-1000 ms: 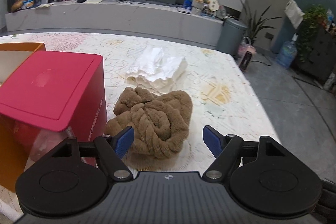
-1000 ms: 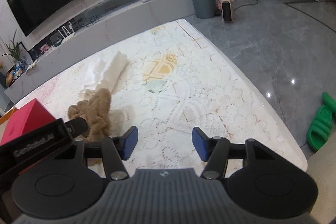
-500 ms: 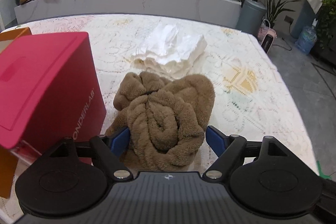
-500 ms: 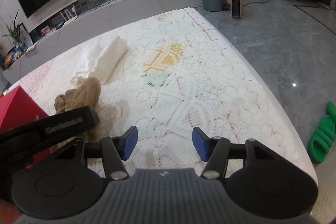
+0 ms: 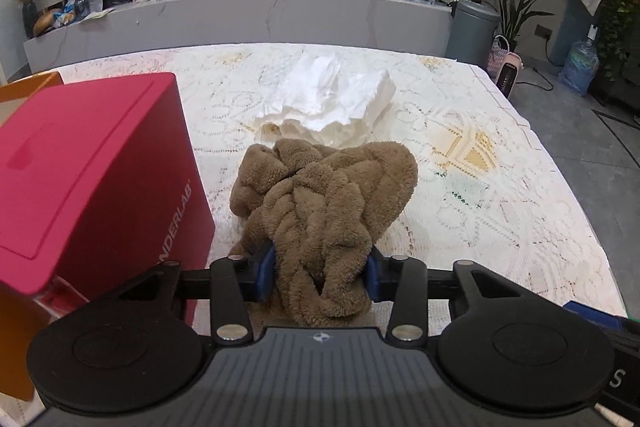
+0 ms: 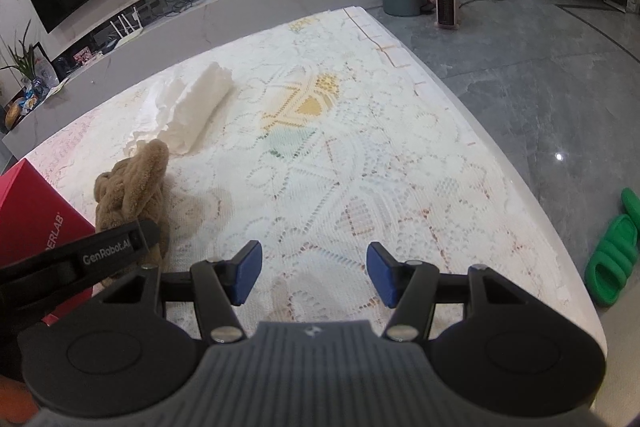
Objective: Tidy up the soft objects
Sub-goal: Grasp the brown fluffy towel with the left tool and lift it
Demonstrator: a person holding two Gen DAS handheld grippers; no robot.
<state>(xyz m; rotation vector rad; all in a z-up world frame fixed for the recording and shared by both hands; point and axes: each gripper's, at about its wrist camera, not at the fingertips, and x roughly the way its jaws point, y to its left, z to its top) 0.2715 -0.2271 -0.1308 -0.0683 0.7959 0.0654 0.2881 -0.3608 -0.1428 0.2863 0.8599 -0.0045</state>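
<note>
- Gripping: our left gripper [image 5: 320, 277] has its blue pads pressed into the near end of the brown plush towel [image 5: 324, 203], jaws narrowed around a thick fold of it.
- Idle: our right gripper [image 6: 314, 273] hovers over bare lace tablecloth [image 6: 360, 163], jaws wide, nothing between them.
- Location, brown plush towel: bunched in a heap on the tablecloth, just right of the red box [image 5: 92, 179], its far edge touching or overlapping the white cloth [image 5: 332, 103]; we cannot tell which.
- Location, white cloth: crumpled, farther along the table, untouched.
- Handling, towel: we judge it light, very soft and limp; it will sag and trail when raised, and loose folds may slip free of a shallow pinch.
- Hold point: a deep bite on the thickest bunched fold, as now, seems soundest; the free end could use the right gripper's support.
- Handling, white cloth: appears thin and light; best pinched at a raised crease.
</note>
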